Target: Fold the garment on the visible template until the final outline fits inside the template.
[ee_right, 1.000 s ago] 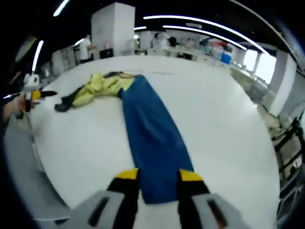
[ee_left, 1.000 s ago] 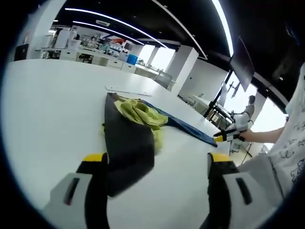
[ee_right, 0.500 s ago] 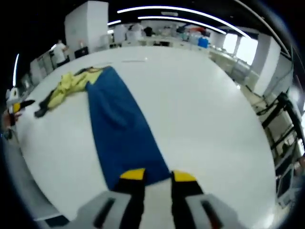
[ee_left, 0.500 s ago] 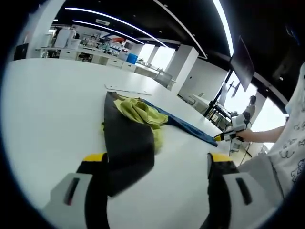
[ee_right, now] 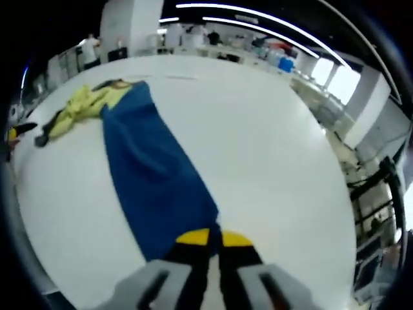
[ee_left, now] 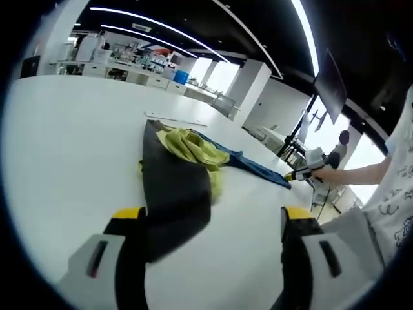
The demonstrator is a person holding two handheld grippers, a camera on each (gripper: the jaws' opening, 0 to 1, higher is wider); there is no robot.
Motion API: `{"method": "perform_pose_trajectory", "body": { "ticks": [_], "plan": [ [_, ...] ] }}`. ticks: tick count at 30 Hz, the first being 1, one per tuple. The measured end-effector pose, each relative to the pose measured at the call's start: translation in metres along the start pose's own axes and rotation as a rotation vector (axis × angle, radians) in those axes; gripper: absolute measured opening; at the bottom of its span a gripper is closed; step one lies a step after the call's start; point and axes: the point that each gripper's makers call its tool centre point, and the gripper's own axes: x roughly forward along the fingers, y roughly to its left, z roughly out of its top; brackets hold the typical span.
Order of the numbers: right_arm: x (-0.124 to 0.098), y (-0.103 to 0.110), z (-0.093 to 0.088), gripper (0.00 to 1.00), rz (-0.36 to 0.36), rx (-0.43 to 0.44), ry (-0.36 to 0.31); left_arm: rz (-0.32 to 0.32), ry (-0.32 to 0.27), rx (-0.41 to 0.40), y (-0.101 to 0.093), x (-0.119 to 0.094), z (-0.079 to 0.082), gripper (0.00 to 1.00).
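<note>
1. Spread along the white table (ee_right: 258,148): garment (ee_right: 151,174), with a blue panel stretched long toward the right hand-held gripper (ee_right: 215,240), a yellow bunched part (ee_left: 190,145) in the middle and a dark panel (ee_left: 174,194) reaching toward the left hand-held gripper (ee_left: 210,216)
2. Likely pulled out by its ends to flatten it for folding; no template outline readable on the table, so fit cannot be judged
3. Right hand-held gripper: yellow-tipped jaws nearly together, pinched on the near corner of the blue panel
4. Left hand-held gripper: jaws wide apart, the dark panel's near end lying by the left jaw, nothing clamped
5. Far side of the left gripper view: right hand-held gripper at the blue end, held in a person's hand (ee_left: 345,169)
</note>
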Motion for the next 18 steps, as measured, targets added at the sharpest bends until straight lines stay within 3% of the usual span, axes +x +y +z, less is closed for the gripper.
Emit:
{"method": "perform_pose_trajectory", "body": {
  "ticks": [6, 18],
  "plan": [
    [0.014, -0.025, 0.015, 0.0, -0.031, -0.004, 0.018, 0.004, 0.002, -0.007, 0.002, 0.0, -0.002, 0.83],
    [0.016, -0.027, 0.019, 0.0, -0.053, 0.01, 0.014, 0.014, -0.001, -0.013, 0.005, -0.002, -0.004, 0.83]
  ]
}}
